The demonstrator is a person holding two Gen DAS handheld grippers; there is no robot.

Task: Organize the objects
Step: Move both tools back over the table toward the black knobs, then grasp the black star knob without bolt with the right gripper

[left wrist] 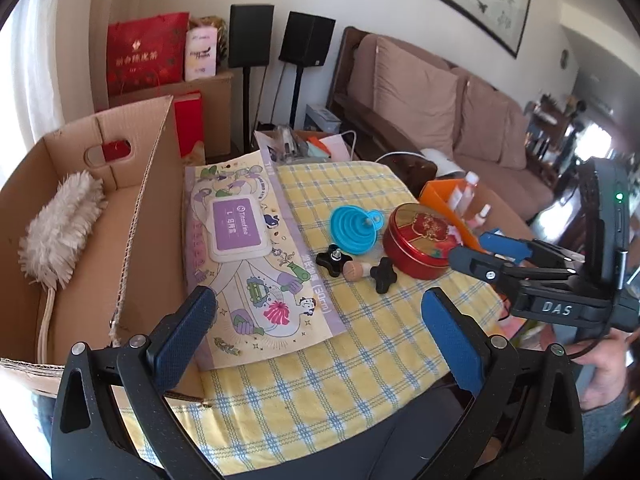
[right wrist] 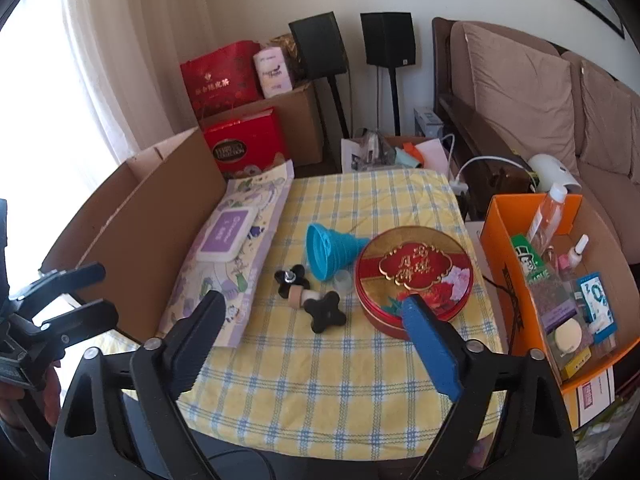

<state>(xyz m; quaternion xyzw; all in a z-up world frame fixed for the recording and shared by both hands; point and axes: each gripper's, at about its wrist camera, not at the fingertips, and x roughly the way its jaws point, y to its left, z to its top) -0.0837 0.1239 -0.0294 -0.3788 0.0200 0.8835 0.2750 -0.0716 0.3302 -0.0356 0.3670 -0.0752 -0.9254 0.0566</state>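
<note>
Tin is lying just ahead of the right gripper, whose jaws are gaping wide, apparently empty; left gripper is hovering open above bare checked cloth.

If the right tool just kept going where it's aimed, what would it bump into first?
Probably the black knob lying between its open fingers' line, on the checked cloth; the red tin sits just right. Depth is uncertain.

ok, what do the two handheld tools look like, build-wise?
Both match: black speckled linkage frames with silver pivot pins. The left tool has flat fingers faced with blue textured pads. The right tool carries a "DAS" marking, a black rear module with a green LED, and a black cable. A grey sleeve shows.
</note>
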